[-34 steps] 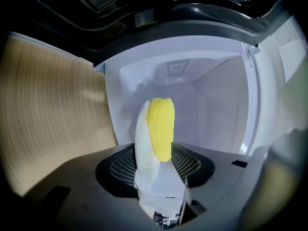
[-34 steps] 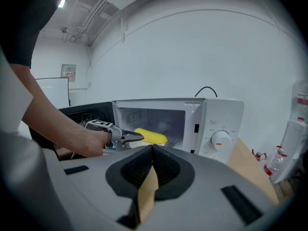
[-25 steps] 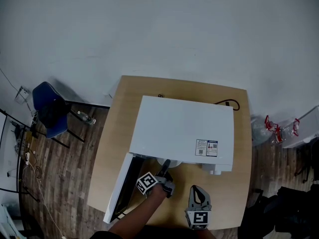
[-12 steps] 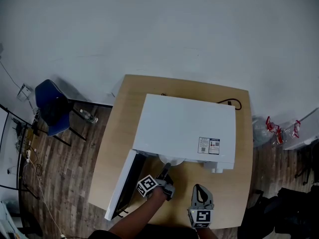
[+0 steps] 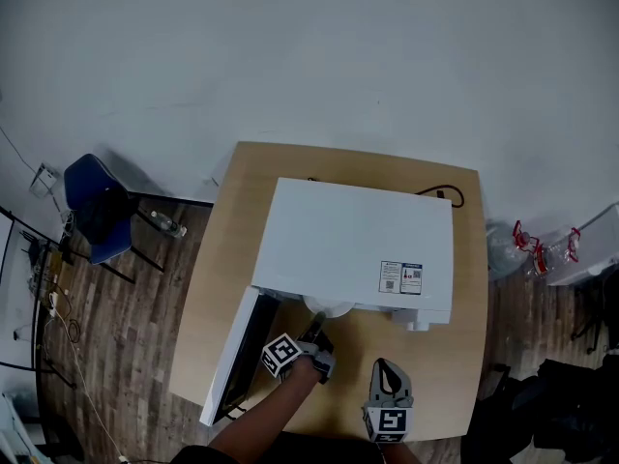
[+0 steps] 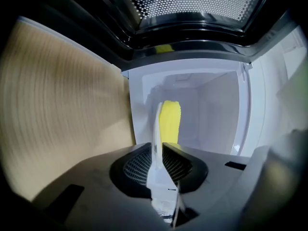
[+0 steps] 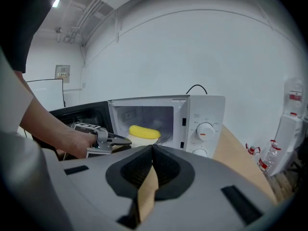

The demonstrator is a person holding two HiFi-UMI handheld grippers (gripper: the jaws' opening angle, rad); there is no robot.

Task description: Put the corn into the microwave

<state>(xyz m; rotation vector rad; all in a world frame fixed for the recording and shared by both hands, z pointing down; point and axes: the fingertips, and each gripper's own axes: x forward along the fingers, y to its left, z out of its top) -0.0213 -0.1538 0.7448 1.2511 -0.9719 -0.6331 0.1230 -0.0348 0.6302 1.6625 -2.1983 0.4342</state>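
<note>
The white microwave [image 5: 358, 249] stands on the wooden table [image 5: 455, 356] with its door [image 5: 232, 356] swung open to the left. The yellow corn [image 7: 144, 131] lies on a white plate [image 7: 139, 139] inside the oven's mouth. My left gripper [image 5: 314, 333] reaches in at the plate's near rim. In the left gripper view the plate [image 6: 156, 129] runs edge-on between the closing jaws, with the corn [image 6: 169, 121] just beyond. My left gripper [image 6: 158, 149] presses on that rim. My right gripper [image 5: 387, 367] hovers near the table's front edge, shut and empty [image 7: 153, 148].
A black cable [image 5: 440, 196] lies behind the microwave. The control knobs [image 7: 204, 131] are on its right front. A blue chair [image 5: 97, 211] stands on the floor to the left, and plastic bottles [image 5: 542, 254] to the right.
The head view has shifted slightly. My left gripper stays at the oven's mouth by the plate and my right gripper stays near the front edge.
</note>
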